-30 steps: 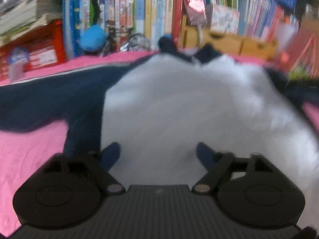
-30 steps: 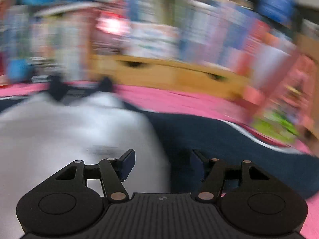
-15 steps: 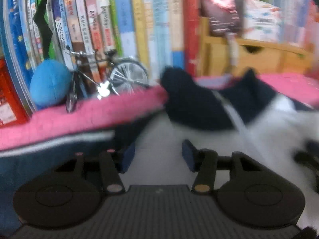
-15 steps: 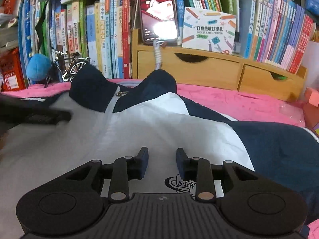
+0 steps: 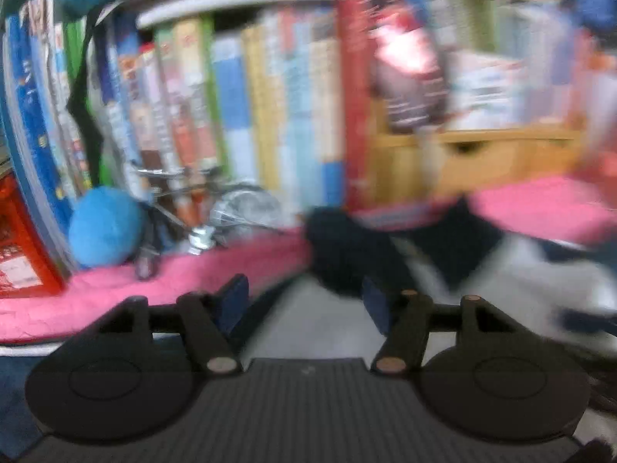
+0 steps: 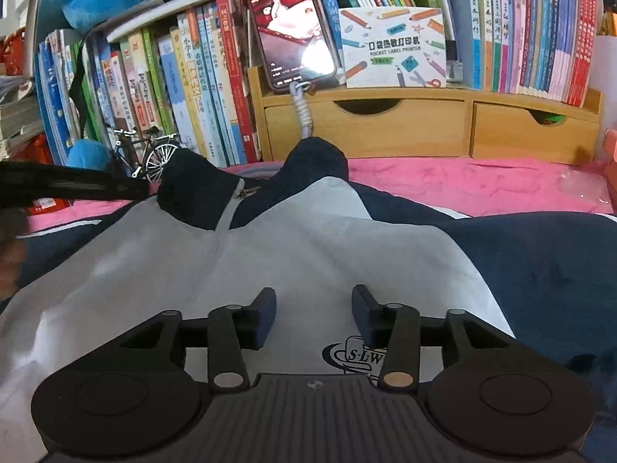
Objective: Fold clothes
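A white jacket (image 6: pixel 308 247) with navy sleeves, a navy collar (image 6: pixel 200 193) and a zip lies flat on a pink cloth (image 6: pixel 462 181). My right gripper (image 6: pixel 314 314) hovers over the white chest just above the printed logo (image 6: pixel 351 355); its jaws are opening, with nothing between them. My left gripper (image 5: pixel 304 305) is at the jacket's (image 5: pixel 316 332) left shoulder near the collar (image 5: pixel 347 254), in a blurred view. Its jaws are closing with only fabric below them, nothing pinched. In the right wrist view the left gripper (image 6: pixel 135 189) shows as a dark bar by the collar.
A row of books (image 6: pixel 185 92) and a wooden drawer unit (image 6: pixel 385 127) stand right behind the cloth. A phone (image 6: pixel 293 27) and a white box (image 6: pixel 393 46) rest on the unit. A model bicycle (image 6: pixel 150 154) and a blue plush ball (image 5: pixel 104 227) sit at the back left.
The left view has swung from the jacket's chest to its collar and the shelf, and its jaws have narrowed. The right gripper settled over the chest; its jaws narrowed, then widened.
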`<state>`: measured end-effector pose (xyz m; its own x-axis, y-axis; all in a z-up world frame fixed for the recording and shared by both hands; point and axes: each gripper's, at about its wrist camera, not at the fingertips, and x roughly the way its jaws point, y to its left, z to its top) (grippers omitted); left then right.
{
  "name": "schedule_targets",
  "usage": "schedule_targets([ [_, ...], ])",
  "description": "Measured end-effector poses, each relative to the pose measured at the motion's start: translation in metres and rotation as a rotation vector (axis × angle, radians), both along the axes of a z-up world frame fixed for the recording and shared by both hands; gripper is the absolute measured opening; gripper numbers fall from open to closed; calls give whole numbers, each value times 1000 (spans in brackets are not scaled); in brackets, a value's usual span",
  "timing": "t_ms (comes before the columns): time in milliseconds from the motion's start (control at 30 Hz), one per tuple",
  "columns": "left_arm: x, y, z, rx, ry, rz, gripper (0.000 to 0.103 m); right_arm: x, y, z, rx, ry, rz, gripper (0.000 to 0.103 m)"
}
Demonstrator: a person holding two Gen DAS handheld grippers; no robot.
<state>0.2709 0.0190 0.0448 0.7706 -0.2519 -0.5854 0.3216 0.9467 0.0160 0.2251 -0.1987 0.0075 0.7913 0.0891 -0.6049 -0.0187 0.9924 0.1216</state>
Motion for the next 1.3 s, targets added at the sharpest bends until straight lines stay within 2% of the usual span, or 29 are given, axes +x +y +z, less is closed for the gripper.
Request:
schedule_targets([
  [67, -31, -2, -2, -4, 28, -70, 65, 1, -1, -1, 13, 0, 17, 60],
  [133, -53, -3, -14, 81, 32, -89, 65, 1, -1, -1, 18, 0, 24, 62],
  [200, -58, 6, -33, 188, 47, -28, 66, 1, 0, -1, 19, 0, 27, 63],
  [233, -54, 17, -41, 192, 54, 25, 67, 1, 0, -1, 19, 0, 28, 64],
  [267, -50, 30, -46, 159, 51, 90, 69, 1, 0, -1, 20, 1, 30, 66],
  [333, -43, 59, -54, 82, 48, 227, 90, 2, 0, -1, 21, 1, 36, 68],
  [367, -39, 68, -56, 41, 70, 269, 97, 2, 1, -1, 19, 3, 41, 72],
  [433, -35, 73, -57, 20, 92, 296, 102, 2, 4, -2, 2, 5, 46, 75],
  [567, -36, 70, -57, 41, 90, 309, 103, 3, 7, -3, -27, 8, 33, 79],
  [633, -37, 70, -57, 43, 89, 310, 103, -1, -2, -1, -48, 11, -13, 79],
  [733, -40, 67, -57, 72, 74, 311, 103, -18, -29, 9, -133, 14, -109, 78],
  [800, -42, 64, -57, 98, 61, 312, 103, -40, -64, 23, -89, -6, -169, 79],
  [867, -41, 61, -56, 117, 52, 312, 103, -63, -109, 33, -45, -31, -280, 87],
  [967, -41, 59, -56, 128, 47, 312, 103, -90, -173, 37, -36, -56, -475, 88],
  [1033, -41, 59, -56, 133, 45, 312, 103, -95, -193, 36, -23, -48, -527, 88],
  [1133, -41, 58, -56, 142, 40, 311, 103, -89, -182, 40, 19, -93, -399, 86],
  [1200, -42, 56, -55, 152, 35, 311, 103, -71, -146, 41, -17, -99, -268, 82],
  [1267, -42, 56, -55, 156, 34, 311, 103, -48, -101, 37, -72, -88, -130, 70],
  [1300, -42, 56, -55, 151, 36, 310, 103, -32, -78, 35, -101, -74, -67, 67],
])
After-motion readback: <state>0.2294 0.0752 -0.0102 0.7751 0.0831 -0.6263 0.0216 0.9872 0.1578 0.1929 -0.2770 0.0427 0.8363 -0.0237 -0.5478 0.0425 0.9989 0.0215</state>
